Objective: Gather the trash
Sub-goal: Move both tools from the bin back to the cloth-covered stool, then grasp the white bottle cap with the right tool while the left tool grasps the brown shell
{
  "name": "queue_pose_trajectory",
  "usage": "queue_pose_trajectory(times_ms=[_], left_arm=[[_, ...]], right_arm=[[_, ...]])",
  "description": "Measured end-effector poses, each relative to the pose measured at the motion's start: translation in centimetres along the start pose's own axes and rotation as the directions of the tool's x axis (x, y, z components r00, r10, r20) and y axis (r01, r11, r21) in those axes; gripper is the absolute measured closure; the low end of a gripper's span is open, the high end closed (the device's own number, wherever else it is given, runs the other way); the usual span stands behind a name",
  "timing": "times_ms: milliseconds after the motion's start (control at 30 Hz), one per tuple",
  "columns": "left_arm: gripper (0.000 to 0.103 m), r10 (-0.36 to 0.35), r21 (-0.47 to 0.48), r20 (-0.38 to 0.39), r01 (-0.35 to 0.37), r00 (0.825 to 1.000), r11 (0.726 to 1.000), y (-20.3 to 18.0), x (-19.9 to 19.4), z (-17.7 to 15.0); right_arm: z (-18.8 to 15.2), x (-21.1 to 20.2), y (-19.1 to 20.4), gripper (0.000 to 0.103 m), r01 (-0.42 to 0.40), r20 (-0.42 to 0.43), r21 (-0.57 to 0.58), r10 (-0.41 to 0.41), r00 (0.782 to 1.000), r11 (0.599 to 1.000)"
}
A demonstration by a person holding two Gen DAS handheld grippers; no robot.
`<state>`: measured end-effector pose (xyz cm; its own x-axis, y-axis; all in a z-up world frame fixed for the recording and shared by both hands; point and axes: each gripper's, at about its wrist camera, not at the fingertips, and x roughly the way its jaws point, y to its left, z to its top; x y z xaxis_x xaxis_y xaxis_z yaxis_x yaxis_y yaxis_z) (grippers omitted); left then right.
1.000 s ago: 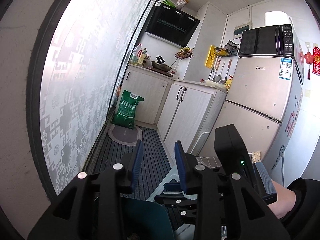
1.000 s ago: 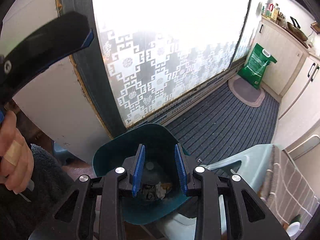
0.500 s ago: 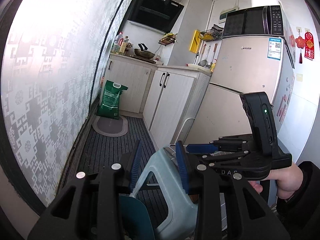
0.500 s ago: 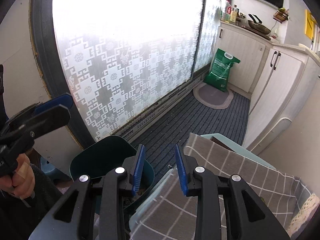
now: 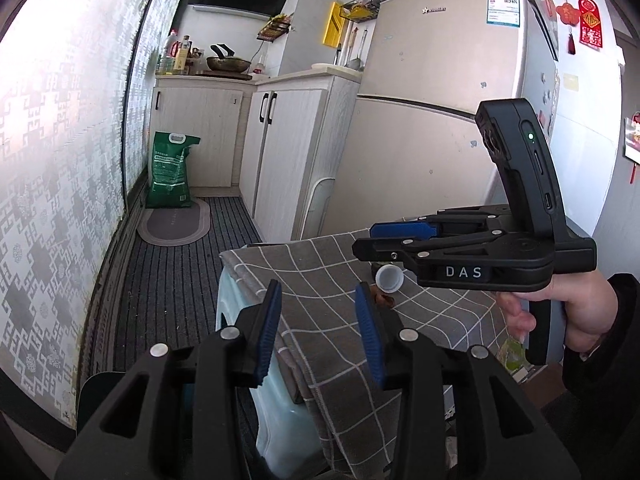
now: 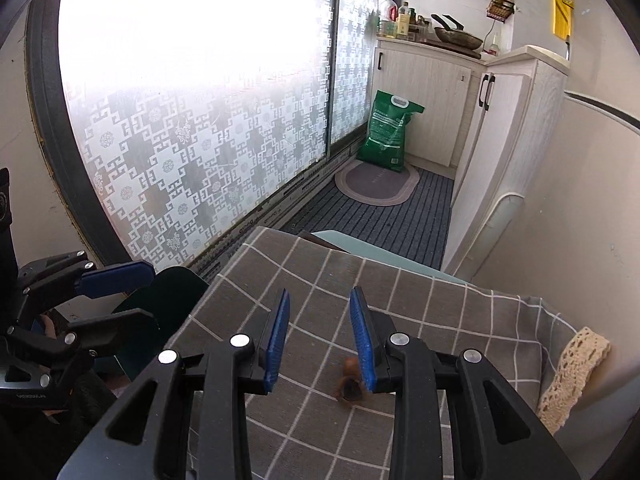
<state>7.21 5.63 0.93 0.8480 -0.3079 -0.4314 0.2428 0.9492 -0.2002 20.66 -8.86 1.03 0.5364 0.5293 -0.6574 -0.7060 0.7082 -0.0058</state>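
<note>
Both claws empty, jaws apart: left claw (image 5: 316, 312) just been opening, right claw (image 6: 319, 336) over checked cloth (image 6: 420, 320). Brown scrap (image 6: 349, 386) and white cap (image 5: 389, 279) uncollected; bin (image 6: 168, 300) beside.

A small brown scrap (image 6: 349, 386) of trash lies on the grey checked cloth (image 6: 304, 280); its make cannot be told. In the right wrist view it sits at 6 o'clock, low in the frame. A white bottle cap (image 5: 389, 279) lies open side up on the same cloth, with the brown scrap just beside it at its 7 o'clock in the left wrist view. A dark green bin (image 6: 168, 300) stands off the cloth's 9 o'clock edge.
</note>
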Motion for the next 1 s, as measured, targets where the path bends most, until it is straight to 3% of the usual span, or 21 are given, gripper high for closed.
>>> queue_pose_trajectory(times_ms=[467,900,1000], left_arm=[[0.061,-0.03,0.033,-0.116,0.034,0.993,0.999,-3.1,5.0,-0.8],[0.06,-0.061,0.04,-0.198,0.07,0.978,0.997,-4.7,7.7,-1.4],[0.06,-0.064,0.044,-0.209,0.075,0.976,0.996,-4.8,8.2,-1.5]], right_arm=[[-3.8,0.4,-5.4,0.067,0.017,-0.058,0.106,-0.011,0.998,0.994],[-5.7,2.5,-7.8,0.067,-0.104,-0.086,0.249,0.129,0.988,0.963],[-5.7,2.5,-8.1,0.075,-0.119,-0.073,0.266,0.143,0.987,0.957]])
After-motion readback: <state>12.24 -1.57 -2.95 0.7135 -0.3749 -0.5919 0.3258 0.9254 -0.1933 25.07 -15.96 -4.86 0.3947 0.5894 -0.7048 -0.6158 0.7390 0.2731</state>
